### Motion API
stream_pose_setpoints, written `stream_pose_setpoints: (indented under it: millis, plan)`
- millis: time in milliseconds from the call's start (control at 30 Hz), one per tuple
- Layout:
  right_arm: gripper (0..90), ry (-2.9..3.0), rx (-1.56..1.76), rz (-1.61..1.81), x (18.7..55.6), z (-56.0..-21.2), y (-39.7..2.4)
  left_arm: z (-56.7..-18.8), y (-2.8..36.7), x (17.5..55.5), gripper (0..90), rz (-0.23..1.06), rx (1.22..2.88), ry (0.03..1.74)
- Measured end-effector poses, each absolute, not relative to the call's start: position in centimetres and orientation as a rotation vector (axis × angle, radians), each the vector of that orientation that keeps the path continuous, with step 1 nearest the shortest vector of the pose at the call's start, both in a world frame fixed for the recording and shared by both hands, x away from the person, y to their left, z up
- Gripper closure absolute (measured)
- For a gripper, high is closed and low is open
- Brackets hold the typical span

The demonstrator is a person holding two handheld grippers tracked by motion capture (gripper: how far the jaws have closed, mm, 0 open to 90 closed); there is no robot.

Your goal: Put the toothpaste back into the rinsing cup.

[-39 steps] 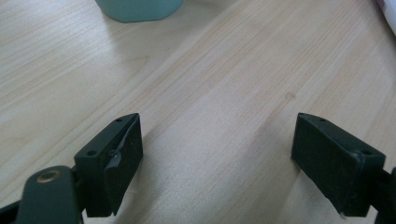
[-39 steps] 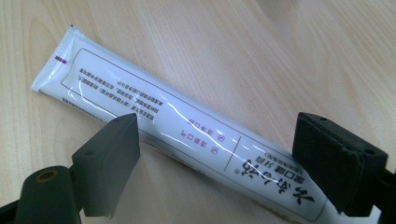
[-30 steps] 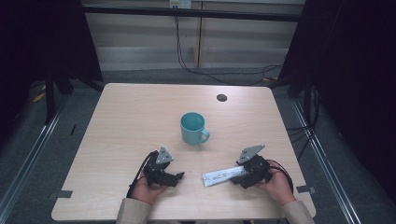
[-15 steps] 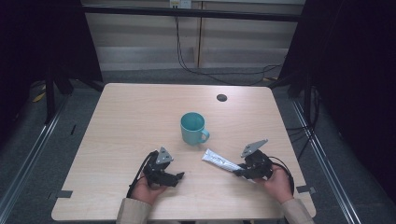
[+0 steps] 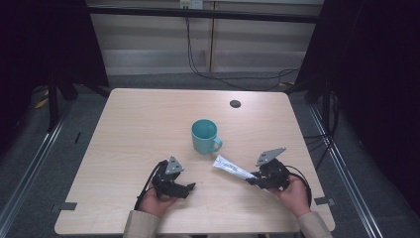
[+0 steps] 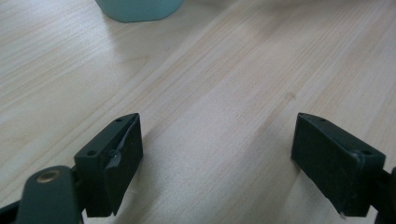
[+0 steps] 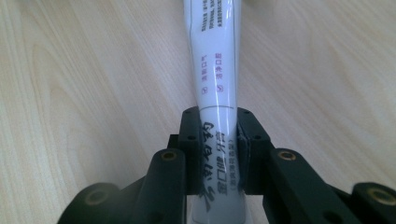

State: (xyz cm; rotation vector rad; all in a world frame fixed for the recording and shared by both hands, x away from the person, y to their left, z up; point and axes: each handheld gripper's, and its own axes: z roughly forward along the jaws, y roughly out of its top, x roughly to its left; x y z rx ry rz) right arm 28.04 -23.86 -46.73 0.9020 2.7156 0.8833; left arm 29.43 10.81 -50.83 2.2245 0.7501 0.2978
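table point(image 5: 148, 124): light wood, square-ish top, carries everything below; small dark round spot point(image 5: 235, 103) beyond the mug, near the far edge
mug point(image 5: 204, 136): teal, upright, about mid-table, handle turned toward the near right; its base shows at the top edge of the left gripper view point(image 6: 140, 9)
left gripper point(image 5: 187, 188): near side of the mug, a bit to its left, well apart from it; low over the wood, jaws standing wide apart with bare table between them point(image 6: 217, 158)
right gripper point(image 5: 251, 178): near-right of the mug; jaws have just been closing and are now clamped on the tail end of the tube point(image 7: 218, 154)
tube point(image 5: 233, 167): white with dark print, looks like toothpaste, though the print is hard to read; lies on a slant between the mug and the right gripper, free end just short of the mug's handle, no contact that I can make out; seems slightly lifted at the gripped end, not sure
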Motion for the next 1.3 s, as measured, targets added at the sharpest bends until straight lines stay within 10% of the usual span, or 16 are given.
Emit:
stream_pose_setpoints:
  millis: [1300]
  plan:
    - [75.2, 2.581, 0.804, 1.169, 28.8, -42.6, -19.9, -46.9, 7.3, 30.2, 31.6, -0.059, 1.968, 0.653]
